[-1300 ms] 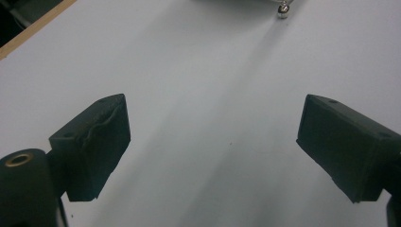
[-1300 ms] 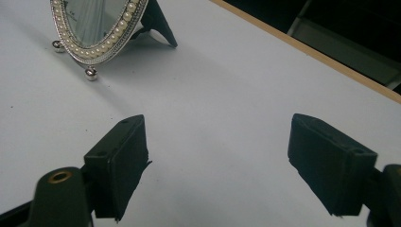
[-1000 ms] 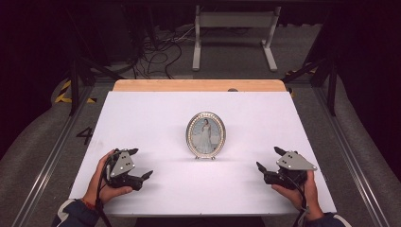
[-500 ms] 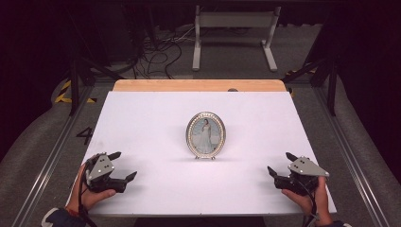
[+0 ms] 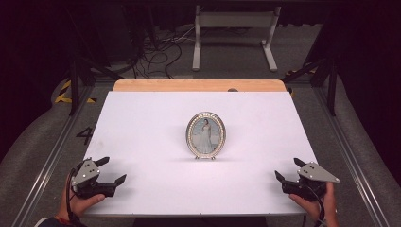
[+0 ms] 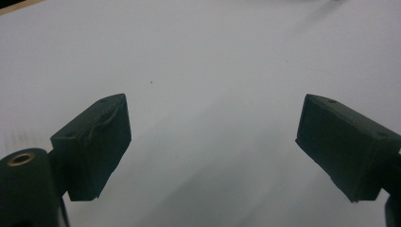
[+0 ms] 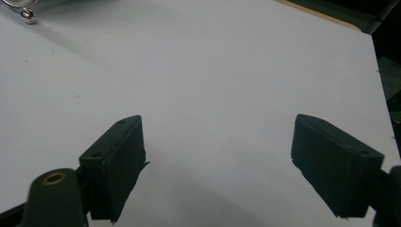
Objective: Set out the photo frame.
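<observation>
Oval picture frame (image 5: 206, 135) stands upright near the middle of the white counter (image 5: 142, 123), facing the person, well apart from both grippers. High view: left gripper (image 5: 110, 171) sits at the counter's near left corner, held in a hand (image 5: 78, 203), fingers spread with nothing between them; right gripper (image 5: 289, 170) at the near right edge, held in the other hand (image 5: 314, 204), fingers likewise apart and empty. Left gripper view: both black fingers (image 6: 92, 146) wide apart over bare white counter. Right gripper view: fingers (image 7: 113, 168) wide apart over the counter; a small silver foot of the frame (image 7: 27, 16) shows at the top left corner, far from the fingers.
</observation>
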The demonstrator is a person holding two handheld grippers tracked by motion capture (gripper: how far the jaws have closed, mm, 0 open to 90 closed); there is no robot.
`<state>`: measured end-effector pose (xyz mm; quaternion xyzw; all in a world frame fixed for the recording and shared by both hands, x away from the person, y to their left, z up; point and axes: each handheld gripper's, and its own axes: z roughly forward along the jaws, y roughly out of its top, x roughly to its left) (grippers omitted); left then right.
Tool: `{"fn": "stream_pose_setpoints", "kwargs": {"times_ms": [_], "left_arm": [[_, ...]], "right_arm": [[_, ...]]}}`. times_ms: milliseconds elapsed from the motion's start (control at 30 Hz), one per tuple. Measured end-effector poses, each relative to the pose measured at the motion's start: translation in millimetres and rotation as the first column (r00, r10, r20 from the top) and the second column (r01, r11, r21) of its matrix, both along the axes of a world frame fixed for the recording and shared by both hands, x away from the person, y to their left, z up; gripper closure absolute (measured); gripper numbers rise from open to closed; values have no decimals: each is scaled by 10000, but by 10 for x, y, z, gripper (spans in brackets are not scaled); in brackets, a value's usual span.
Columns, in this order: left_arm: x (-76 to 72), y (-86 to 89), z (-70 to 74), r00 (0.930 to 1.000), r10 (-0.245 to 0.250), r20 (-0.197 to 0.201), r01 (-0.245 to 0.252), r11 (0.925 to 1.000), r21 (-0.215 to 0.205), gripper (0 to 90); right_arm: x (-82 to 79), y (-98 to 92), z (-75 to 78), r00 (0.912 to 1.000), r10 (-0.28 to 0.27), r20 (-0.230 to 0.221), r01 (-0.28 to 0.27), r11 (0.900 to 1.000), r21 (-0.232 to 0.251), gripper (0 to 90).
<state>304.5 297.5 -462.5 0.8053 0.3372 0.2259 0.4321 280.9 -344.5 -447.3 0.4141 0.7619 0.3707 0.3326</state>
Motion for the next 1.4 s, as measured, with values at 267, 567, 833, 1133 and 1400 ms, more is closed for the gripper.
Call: {"fn": "stream_pose_setpoints", "kwargs": {"times_ms": [267, 567, 833, 1133, 1400], "left_arm": [[-43, 21, 19, 9999, 88, 139, -87, 9999, -112, 109], [-47, 6, 11, 9998, -29, 178, 30, 10000, -28, 109], [-58, 7, 20, 9998, -41, 170, 45, 9997, -253, 107], [-49, -16, 20, 9999, -78, 124, 80, 9999, -105, 107], [-41, -37, 16, 9999, -120, 95, 120, 9999, -21, 107]], "right_arm": [[10, -44, -8, 9997, -188, 132, 183, 9992, 356, 159], [20, 13, -19, 10000, -86, 51, 85, 9999, 139, 161], [27, 52, -31, 10000, -49, 25, 49, 10000, 69, 158], [34, 31, -41, 10000, -43, -1, 43, 9999, 137, 159], [32, 44, -43, 10000, -10, -22, 10, 10000, 74, 159]]}}
